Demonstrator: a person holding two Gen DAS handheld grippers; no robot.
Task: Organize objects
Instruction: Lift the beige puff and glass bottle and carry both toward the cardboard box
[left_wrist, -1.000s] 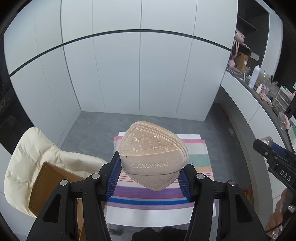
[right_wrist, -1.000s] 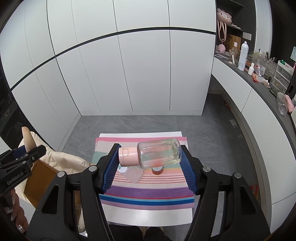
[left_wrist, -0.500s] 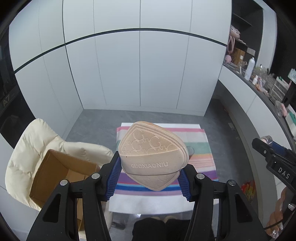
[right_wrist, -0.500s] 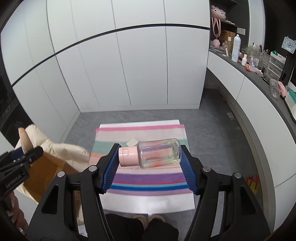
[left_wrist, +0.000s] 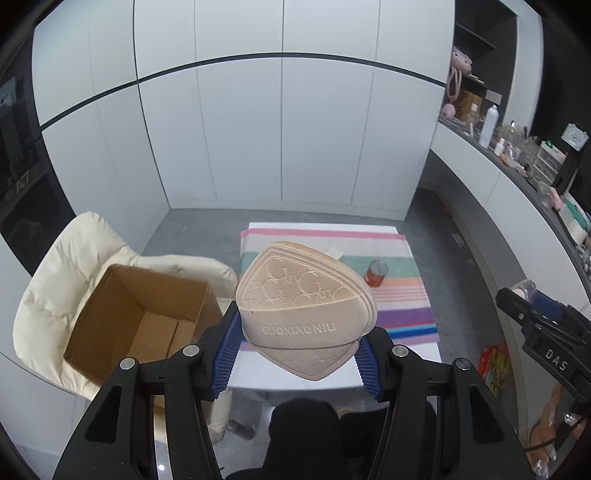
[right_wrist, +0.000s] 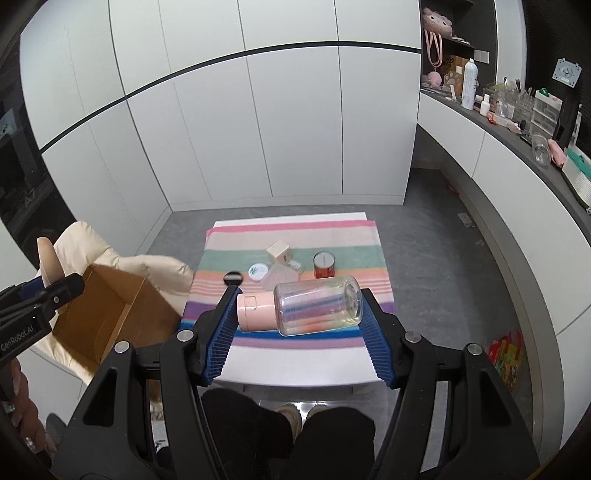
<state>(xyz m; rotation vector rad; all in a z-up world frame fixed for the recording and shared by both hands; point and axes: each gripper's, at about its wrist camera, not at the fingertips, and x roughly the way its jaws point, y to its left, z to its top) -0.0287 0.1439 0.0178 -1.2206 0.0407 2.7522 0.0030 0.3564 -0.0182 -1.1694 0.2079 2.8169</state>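
Observation:
My left gripper (left_wrist: 297, 350) is shut on a beige triangular powder puff pack (left_wrist: 304, 310) marked GUOXIAONIU, held high above the near edge of the striped table (left_wrist: 402, 314). My right gripper (right_wrist: 297, 319) is shut on a clear bottle with a pink cap (right_wrist: 299, 306), held sideways above the table's near side (right_wrist: 295, 363). An open cardboard box (left_wrist: 140, 317) sits on a cream chair to the left; it also shows in the right wrist view (right_wrist: 107, 310). The left gripper's tip shows at the right wrist view's left edge (right_wrist: 40, 295).
On the striped cloth stand a red jar (right_wrist: 324, 264), a small wooden-capped bottle (right_wrist: 280, 254), a round white tin (right_wrist: 257, 271) and a black disc (right_wrist: 233, 278). A long counter with bottles (right_wrist: 509, 122) curves along the right. White cabinets stand behind.
Both grippers have risen and pulled back from the table with their objects. The cardboard box has come more into view on the left.

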